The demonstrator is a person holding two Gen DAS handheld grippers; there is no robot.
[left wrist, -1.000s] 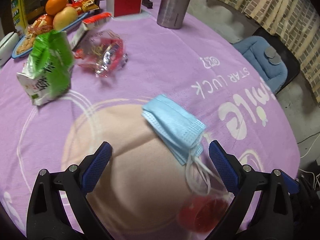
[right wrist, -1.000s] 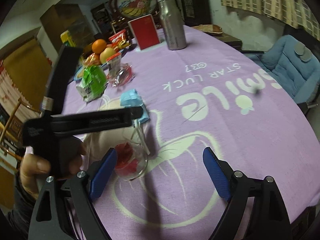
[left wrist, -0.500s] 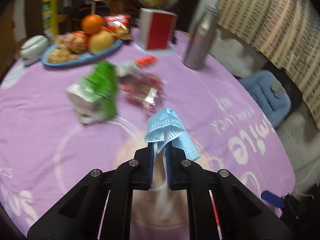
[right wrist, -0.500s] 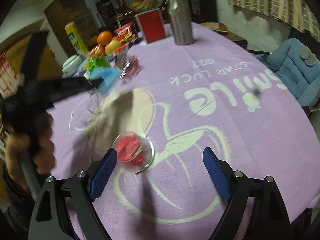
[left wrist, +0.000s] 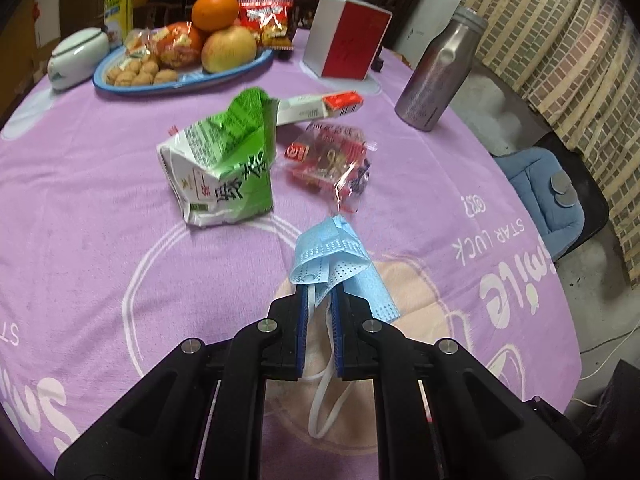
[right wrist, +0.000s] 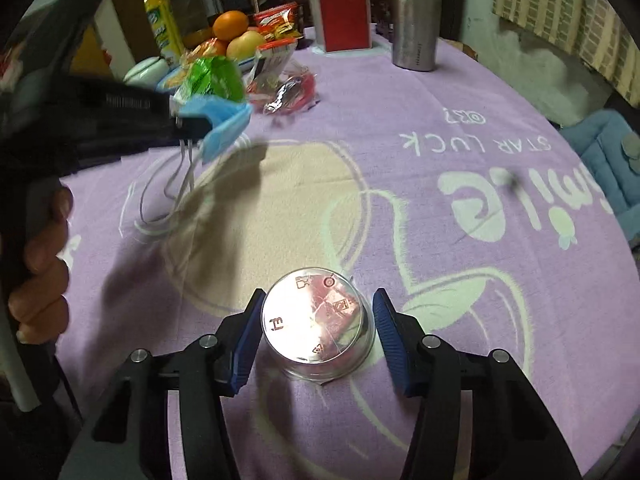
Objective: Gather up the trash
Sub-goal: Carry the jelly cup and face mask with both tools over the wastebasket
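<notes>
Above the purple surface (left wrist: 100, 208), the left hand-held gripper (left wrist: 320, 312) pinches the blue face mask (left wrist: 336, 252), while the right hand-held gripper (right wrist: 316, 320), spread, should squeeze the plastic cup (right wrist: 316, 328) gently.

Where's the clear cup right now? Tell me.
In the right wrist view the clear cup lies tipped on the purple tablecloth, bottom toward the camera, between the open fingers of the right gripper, low and center.

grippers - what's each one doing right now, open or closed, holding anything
Left gripper: closed on the blue face mask, lifted off the table.
Right gripper: open, fingers either side of the clear plastic cup; not yet gripping.
</notes>
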